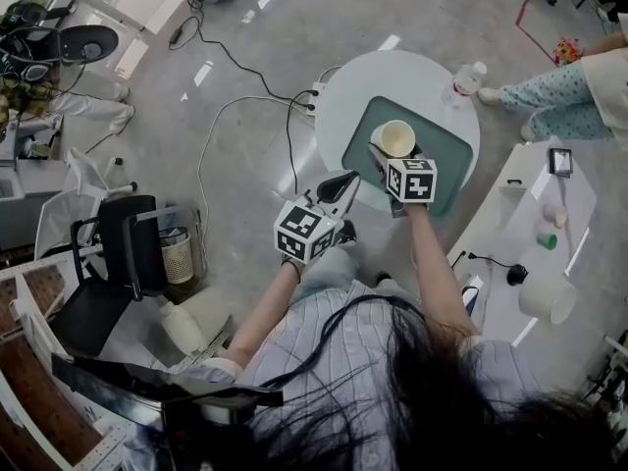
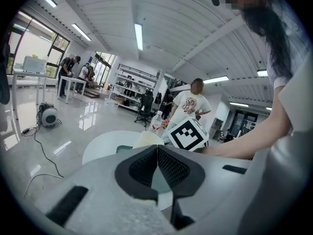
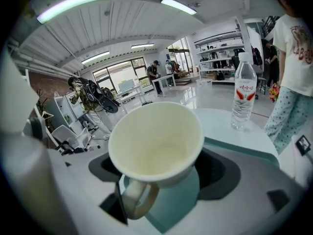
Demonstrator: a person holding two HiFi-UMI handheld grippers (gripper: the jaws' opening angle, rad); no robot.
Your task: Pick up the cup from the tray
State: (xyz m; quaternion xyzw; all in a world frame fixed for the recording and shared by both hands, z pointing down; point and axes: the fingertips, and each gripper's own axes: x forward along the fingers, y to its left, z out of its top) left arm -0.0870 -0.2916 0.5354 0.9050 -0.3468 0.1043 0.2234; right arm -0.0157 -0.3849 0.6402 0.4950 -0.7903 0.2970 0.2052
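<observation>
A cream cup [image 1: 397, 137] with a handle hangs just over the green tray [image 1: 446, 155] on the round white table [image 1: 343, 91]. My right gripper [image 1: 385, 157] is shut on it. In the right gripper view the cup [image 3: 156, 141] fills the space between the jaws, tilted, empty, with its handle toward the camera and the tray [image 3: 244, 148] below. My left gripper [image 1: 339, 186] is shut with nothing in it, at the table's near left edge. In the left gripper view its pads [image 2: 168, 168] meet, and the cup [image 2: 146, 140] shows beyond them.
A water bottle [image 1: 469, 77] stands on the table's far right, beside the tray. A person in patterned trousers [image 1: 549, 96] stands right of the table. A white side table [image 1: 530, 234] with small items is at the right. Cables [image 1: 235, 67], a chair [image 1: 118, 263] and a bin [image 1: 177, 255] lie left.
</observation>
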